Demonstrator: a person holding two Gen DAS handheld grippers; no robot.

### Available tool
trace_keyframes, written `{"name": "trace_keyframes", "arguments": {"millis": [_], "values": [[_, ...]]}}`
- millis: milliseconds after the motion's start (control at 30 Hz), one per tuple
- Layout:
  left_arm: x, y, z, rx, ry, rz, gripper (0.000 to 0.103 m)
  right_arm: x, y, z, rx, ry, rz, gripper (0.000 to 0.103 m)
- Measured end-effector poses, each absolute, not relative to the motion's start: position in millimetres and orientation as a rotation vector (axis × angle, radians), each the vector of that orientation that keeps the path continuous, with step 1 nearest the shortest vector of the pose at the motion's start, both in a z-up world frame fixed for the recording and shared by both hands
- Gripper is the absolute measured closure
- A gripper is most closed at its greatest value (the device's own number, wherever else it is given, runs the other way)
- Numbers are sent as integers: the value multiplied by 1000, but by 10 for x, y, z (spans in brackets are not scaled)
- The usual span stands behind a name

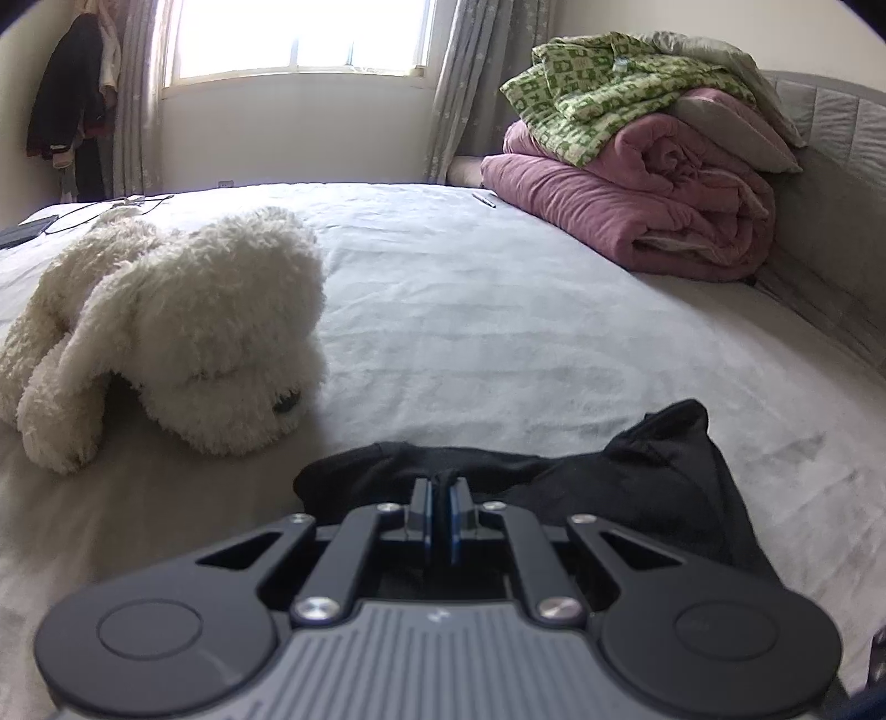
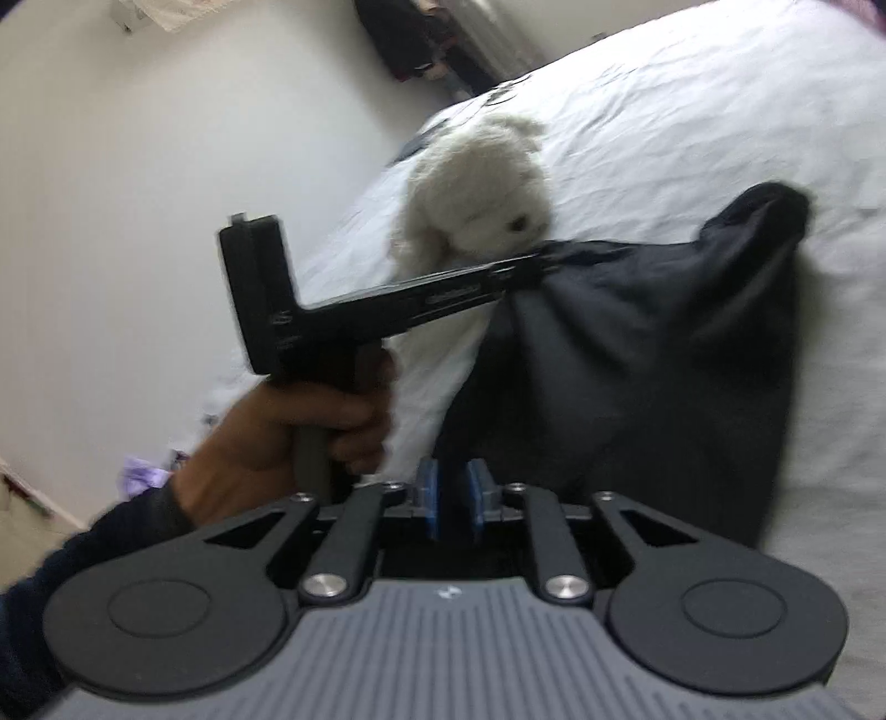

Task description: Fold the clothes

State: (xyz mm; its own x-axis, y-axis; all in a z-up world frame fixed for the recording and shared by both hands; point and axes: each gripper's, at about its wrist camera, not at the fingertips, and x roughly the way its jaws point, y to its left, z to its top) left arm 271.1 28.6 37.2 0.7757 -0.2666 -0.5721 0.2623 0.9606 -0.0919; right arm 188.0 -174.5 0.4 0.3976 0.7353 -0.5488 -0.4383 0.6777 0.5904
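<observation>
Bedroom, daylit. Bed (image 1: 498, 310) with wrinkled white sheet and grey padded headboard (image 1: 836, 183) at right. Window (image 1: 299, 39), bright and overexposed, flanked by grey patterned curtains (image 1: 465, 94). Cream walls (image 1: 293, 138). Dark clothing hanging (image 1: 69, 99) in far left corner. Folded pink quilt (image 1: 653, 205) against the headboard, green-and-white patterned blanket (image 1: 603, 94) stacked on top. White plush dog (image 1: 183, 327) lying on the sheet. Dark flat device and cables (image 1: 61, 219) at the bed's far left edge.
</observation>
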Motion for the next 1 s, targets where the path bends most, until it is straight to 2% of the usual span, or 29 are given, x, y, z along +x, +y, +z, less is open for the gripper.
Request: {"name": "trace_keyframes", "arguments": {"millis": [67,200,267,333,433,667,733,1000], "values": [[2709,266,354,3,623,-287,97,1824,-1810,-21,296,900,701,82],[2680,298,350,-33,629,-284,96,1805,-2134,-65,342,875,647,82],[2669,329,342,-52,635,-283,95,1890,-2331,-81,383,851,565,77],[2669,339,334,-59,641,-284,94,2030,-2552,-104,441,825,462,66],[2658,346,327,-67,639,-286,95,2361,-2786,-217,545,837,395,66],[2591,408,381,-111,586,-283,95,2901,-2726,-250,532,822,370,66],[2591,408,373,-112,585,-281,95,2963,-2655,-248,464,828,341,102],[2633,312,269,-61,605,-252,96,3051,-2348,-226,206,827,279,103]]}}
